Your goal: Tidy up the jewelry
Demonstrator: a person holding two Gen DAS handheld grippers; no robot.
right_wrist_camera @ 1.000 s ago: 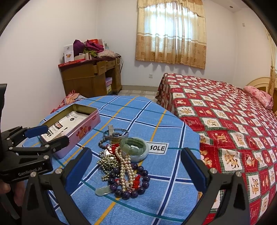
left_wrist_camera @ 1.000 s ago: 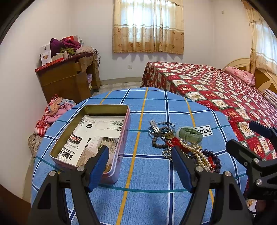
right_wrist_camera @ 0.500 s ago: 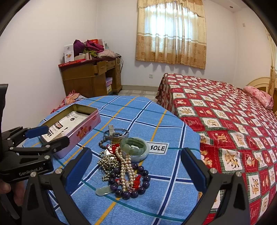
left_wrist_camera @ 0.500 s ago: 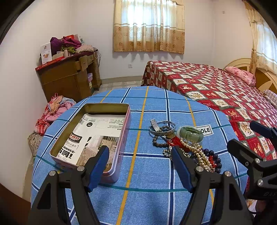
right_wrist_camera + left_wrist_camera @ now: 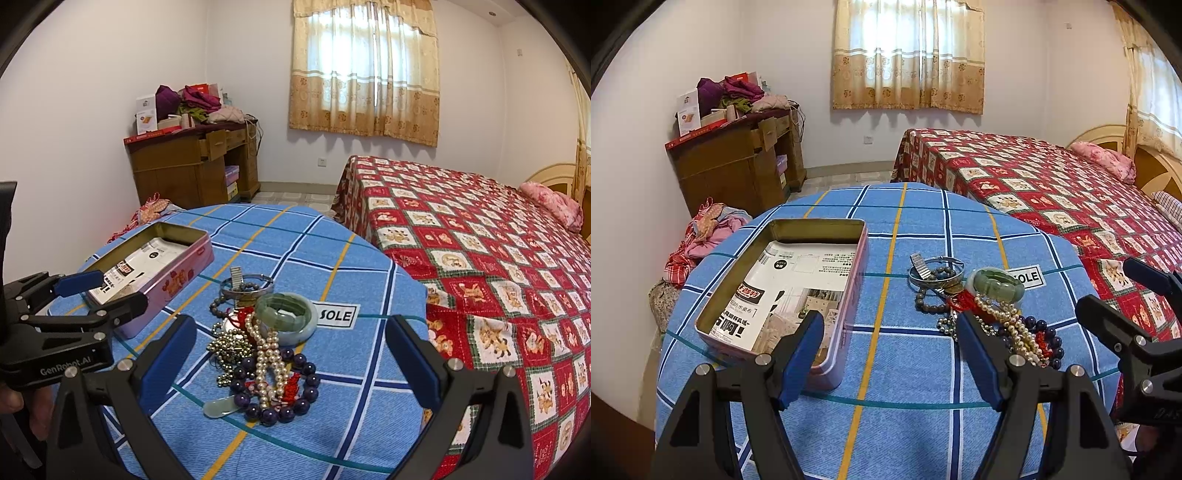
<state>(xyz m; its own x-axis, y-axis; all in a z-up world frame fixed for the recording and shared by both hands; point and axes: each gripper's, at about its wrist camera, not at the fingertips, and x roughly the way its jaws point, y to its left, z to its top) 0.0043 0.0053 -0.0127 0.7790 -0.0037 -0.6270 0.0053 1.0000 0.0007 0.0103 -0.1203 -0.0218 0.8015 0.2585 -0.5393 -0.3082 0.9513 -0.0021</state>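
Note:
A pile of jewelry (image 5: pixel 264 347) lies on the round blue checked table (image 5: pixel 362 417): a green jade bracelet (image 5: pixel 286 310), a pearl strand (image 5: pixel 267 356), dark purple beads (image 5: pixel 295 404), a silver bangle (image 5: pixel 246 286). The pile also shows in the left wrist view (image 5: pixel 990 306). An open pink tin (image 5: pixel 786 295) lined with printed paper stands to the left; it also shows in the right wrist view (image 5: pixel 155 267). My left gripper (image 5: pixel 890 350) is open and empty above the near table edge, between tin and pile. My right gripper (image 5: pixel 291 363) is open and empty, jaws wide either side of the pile.
A white "SOLE" label (image 5: pixel 336 315) lies beside the jade bracelet. A bed with a red patterned cover (image 5: pixel 480 236) stands close on the right. A wooden desk piled with clothes (image 5: pixel 738 162) is at the back left, with a heap of clothes (image 5: pixel 701 236) on the floor.
Both views shifted only slightly; the left gripper edged a little back from the tin and pile. Both grippers stay open and nothing on the table moved.

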